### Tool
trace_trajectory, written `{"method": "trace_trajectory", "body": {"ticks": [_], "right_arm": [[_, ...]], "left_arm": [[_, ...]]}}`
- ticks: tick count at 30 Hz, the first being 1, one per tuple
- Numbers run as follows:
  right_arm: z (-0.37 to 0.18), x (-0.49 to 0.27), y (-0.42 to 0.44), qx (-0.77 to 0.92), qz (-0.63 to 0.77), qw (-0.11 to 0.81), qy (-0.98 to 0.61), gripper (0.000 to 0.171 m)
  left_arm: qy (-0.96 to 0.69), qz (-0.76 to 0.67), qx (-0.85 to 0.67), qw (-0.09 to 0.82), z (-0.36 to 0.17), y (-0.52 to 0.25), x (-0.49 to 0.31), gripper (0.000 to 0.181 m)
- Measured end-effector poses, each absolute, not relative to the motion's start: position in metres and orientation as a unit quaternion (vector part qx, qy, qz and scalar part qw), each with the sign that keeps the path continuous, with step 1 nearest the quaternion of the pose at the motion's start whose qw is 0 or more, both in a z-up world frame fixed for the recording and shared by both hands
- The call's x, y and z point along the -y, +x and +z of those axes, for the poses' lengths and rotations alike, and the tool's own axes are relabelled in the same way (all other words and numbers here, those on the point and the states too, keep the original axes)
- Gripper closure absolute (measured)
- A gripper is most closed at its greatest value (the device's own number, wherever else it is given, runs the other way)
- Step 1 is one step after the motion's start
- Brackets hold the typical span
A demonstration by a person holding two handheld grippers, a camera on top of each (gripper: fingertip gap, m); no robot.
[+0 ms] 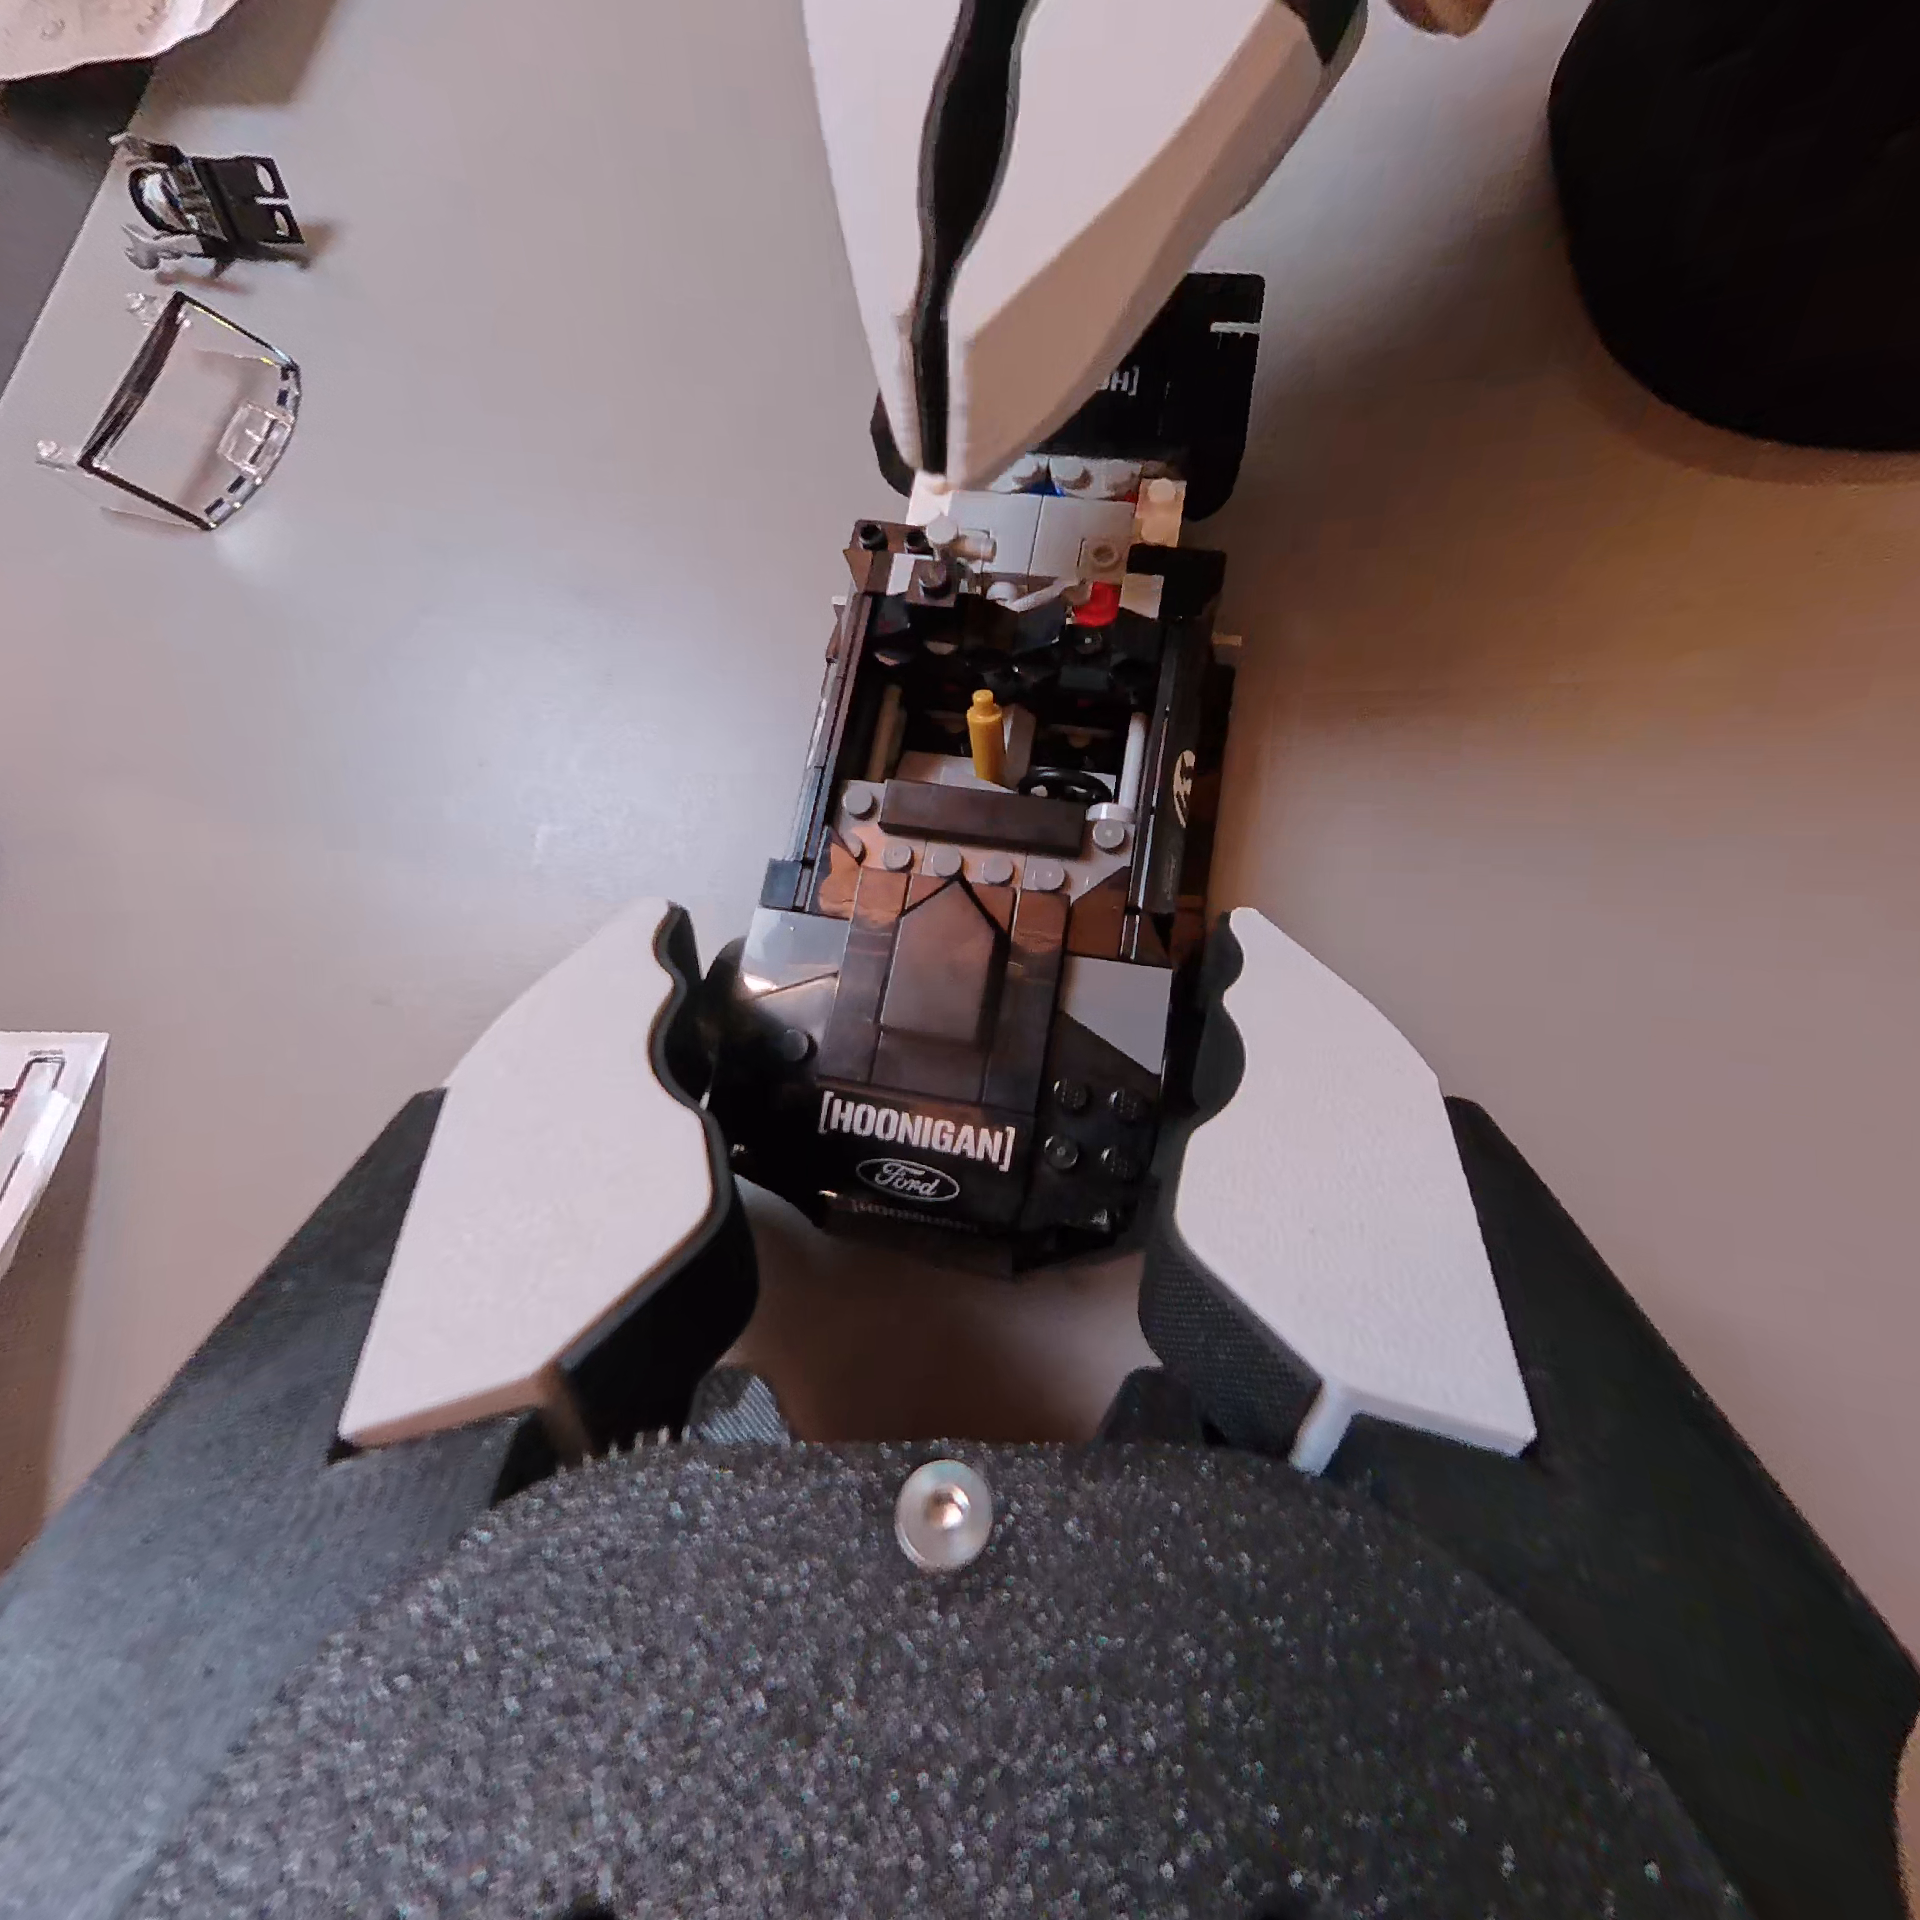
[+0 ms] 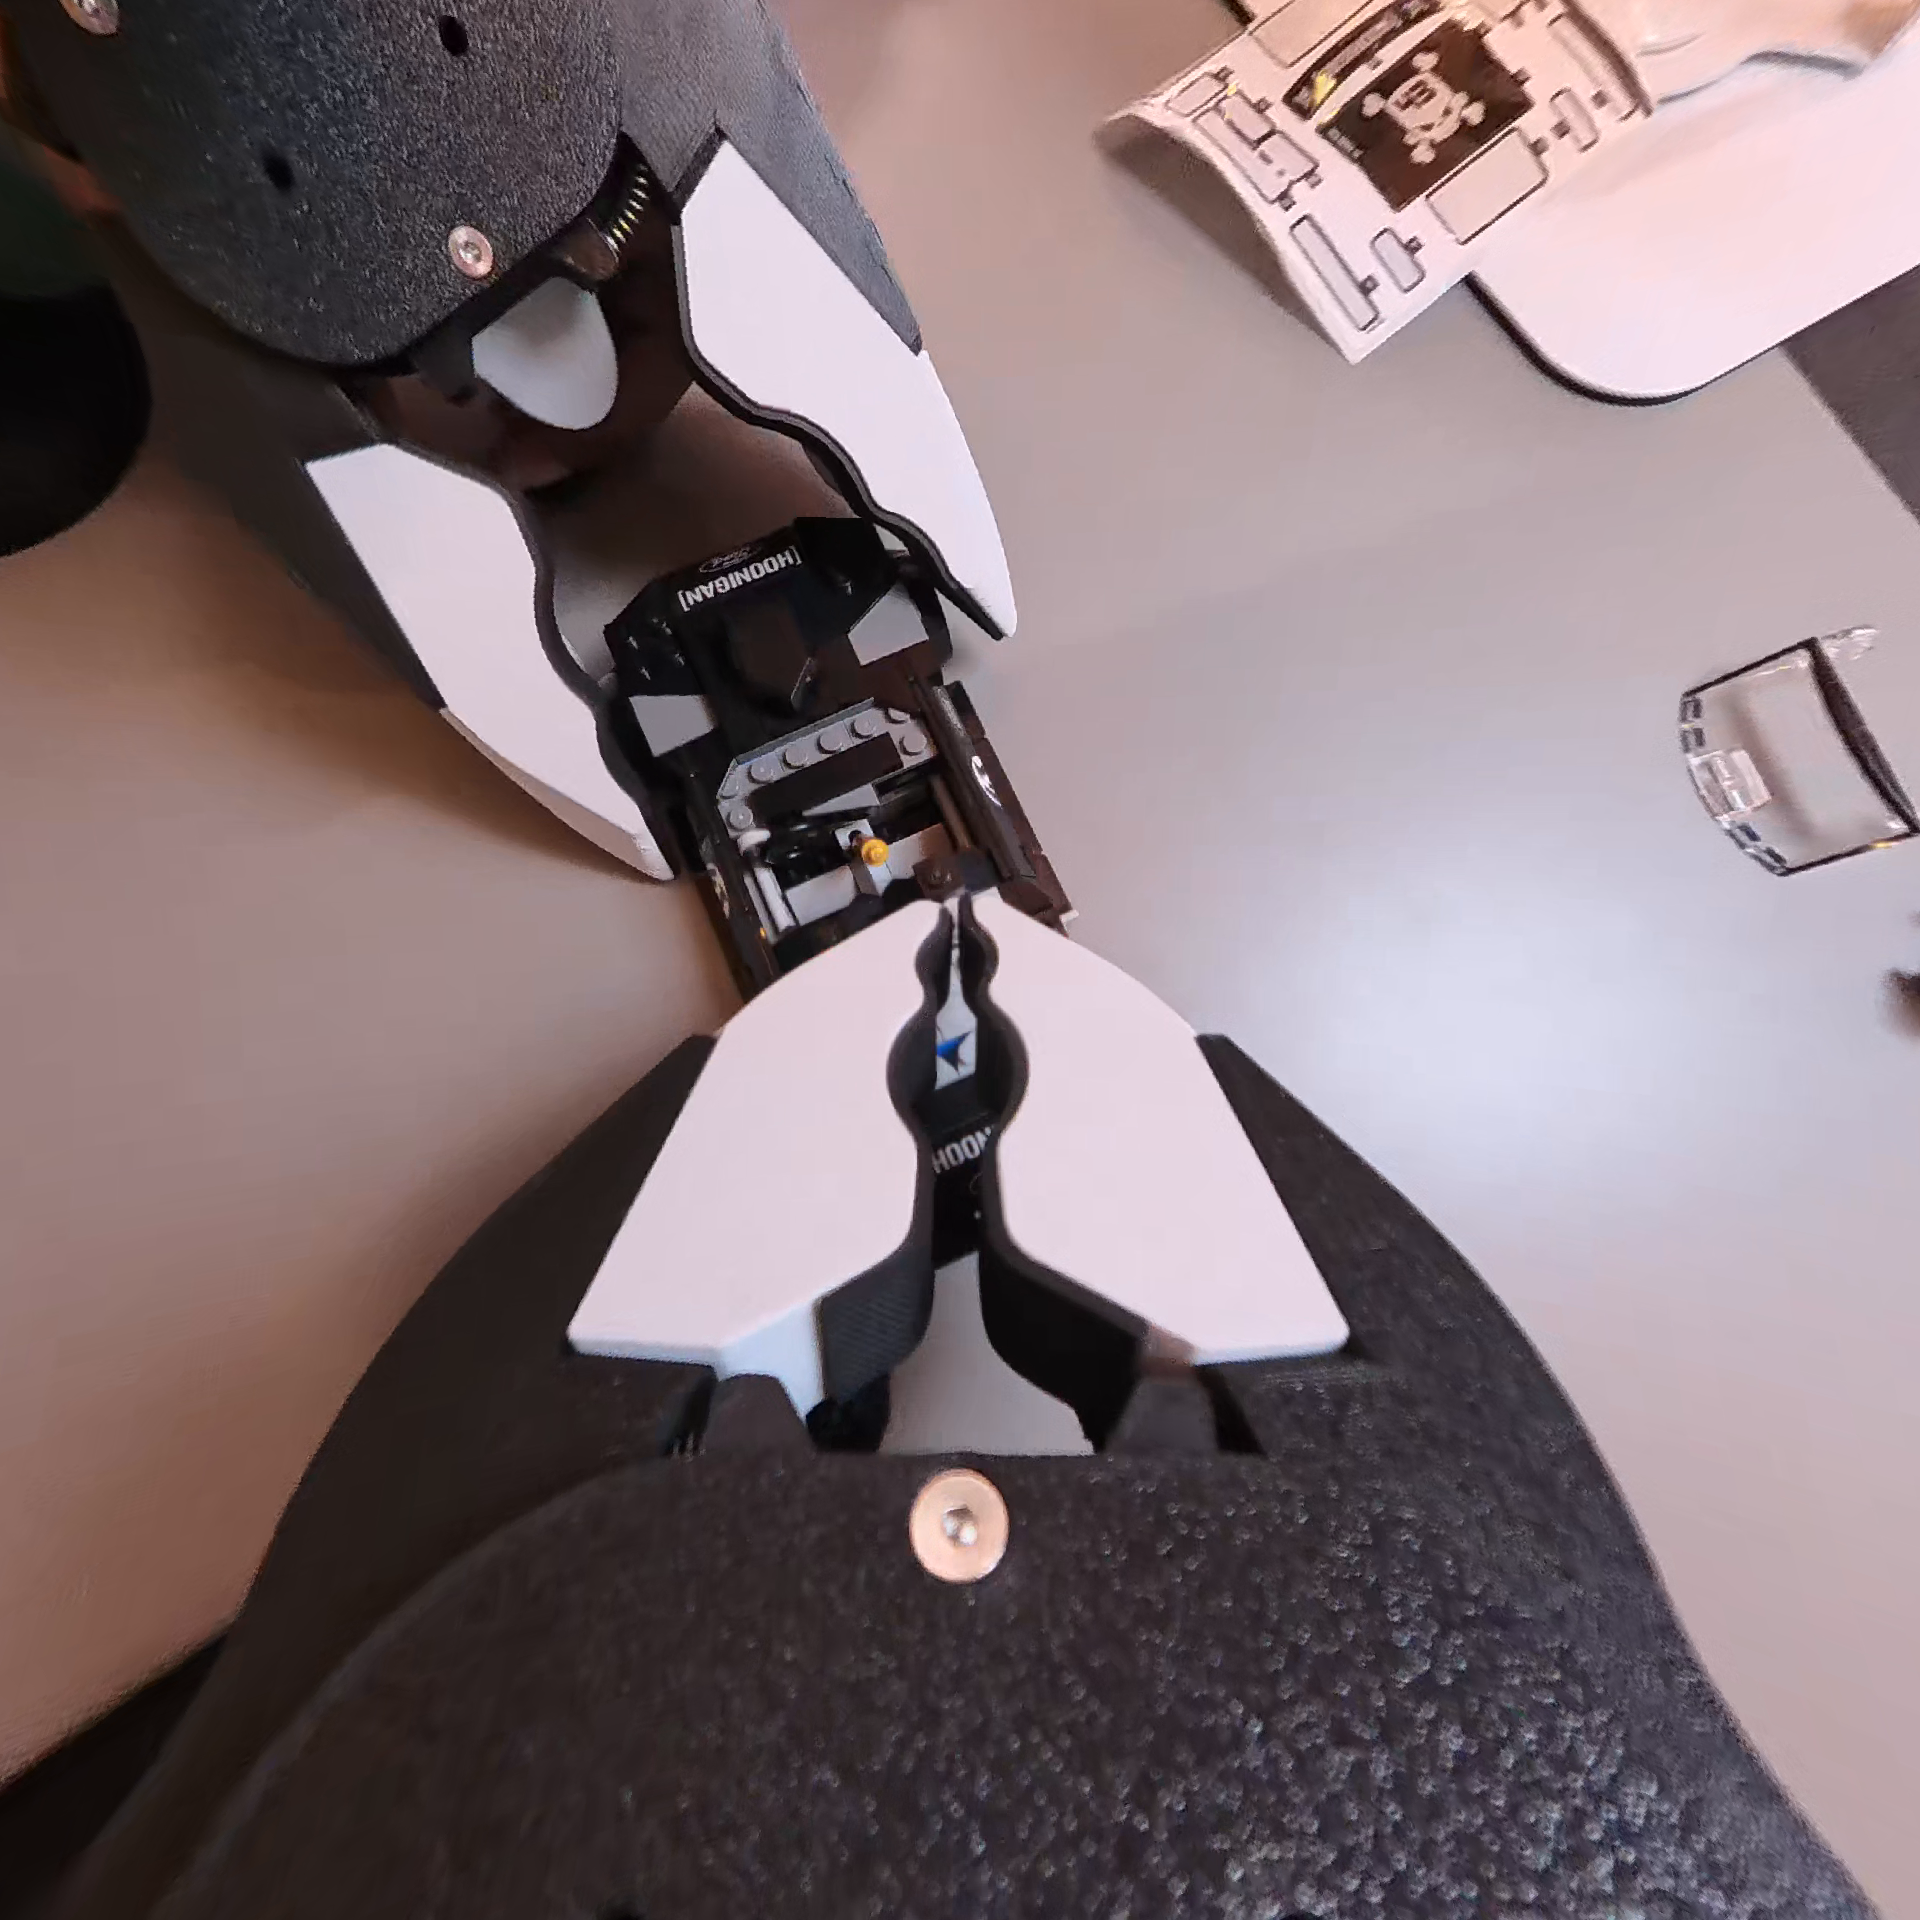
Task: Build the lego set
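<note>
A black lego car (image 1: pixel 940 1039) with an open cockpit and a yellow lever stands on the grey table. My left gripper (image 1: pixel 956 920) is shut on the car's front end, one finger against each side by the wheel arches. It also shows in the right wrist view (image 2: pixel 826 743), with the car (image 2: pixel 748 613) between its fingers. My right gripper (image 2: pixel 961 916) has its tips together at the car's rear. In the left wrist view the right gripper (image 1: pixel 935 473) comes down from above and touches a white brick (image 1: pixel 935 509) at the rear corner. I cannot tell if it holds a piece.
A clear windscreen piece (image 1: pixel 177 416) and a small black sub-assembly (image 1: pixel 213 203) lie on the table at the left; the windscreen also shows in the right wrist view (image 2: pixel 1787 758). A sticker sheet (image 2: pixel 1351 156) lies farther off. A booklet (image 1: pixel 42 1122) and a dark round object (image 1: pixel 1745 208) sit at the edges. The gap from one gripper's tips to the other's is roughly 7 cm. The small black sub-assembly (image 1: pixel 213 203) is about 20 cm from my right fingertips.
</note>
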State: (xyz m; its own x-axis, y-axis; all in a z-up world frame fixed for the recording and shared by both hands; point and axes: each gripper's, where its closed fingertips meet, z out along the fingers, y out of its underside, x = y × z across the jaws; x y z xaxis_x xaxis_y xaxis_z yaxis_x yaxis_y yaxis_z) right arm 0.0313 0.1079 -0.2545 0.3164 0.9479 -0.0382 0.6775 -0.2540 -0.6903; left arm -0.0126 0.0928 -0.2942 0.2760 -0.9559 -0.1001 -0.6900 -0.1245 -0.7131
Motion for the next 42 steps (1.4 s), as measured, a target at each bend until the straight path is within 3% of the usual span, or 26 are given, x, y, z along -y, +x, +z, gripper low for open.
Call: {"method": "trace_trajectory", "body": {"ticks": [18,29,33,42], "right_arm": [[-0.2615,-0.108,0.0277,0.552,0.234,0.209,-0.772,0.171],[-0.261,-0.1092,0.0256,0.551,0.235,0.189,-0.778,0.171],[-0.2595,-0.1086,0.024,0.545,0.249,0.189,-0.778,0.163],[-0.2616,-0.1085,0.0238,0.553,0.238,0.172,-0.779,0.167]], "left_arm": [[-0.721,-0.203,-0.573,0.334,-0.2946,-0.0086,-0.0893,0.091],[-0.717,-0.203,-0.579,0.331,-0.2946,-0.0075,-0.0873,0.093],[-0.718,-0.203,-0.578,0.33,-0.2947,-0.0081,-0.087,0.093],[-0.717,-0.203,-0.58,0.329,-0.2949,-0.0086,-0.0867,0.093]]}}
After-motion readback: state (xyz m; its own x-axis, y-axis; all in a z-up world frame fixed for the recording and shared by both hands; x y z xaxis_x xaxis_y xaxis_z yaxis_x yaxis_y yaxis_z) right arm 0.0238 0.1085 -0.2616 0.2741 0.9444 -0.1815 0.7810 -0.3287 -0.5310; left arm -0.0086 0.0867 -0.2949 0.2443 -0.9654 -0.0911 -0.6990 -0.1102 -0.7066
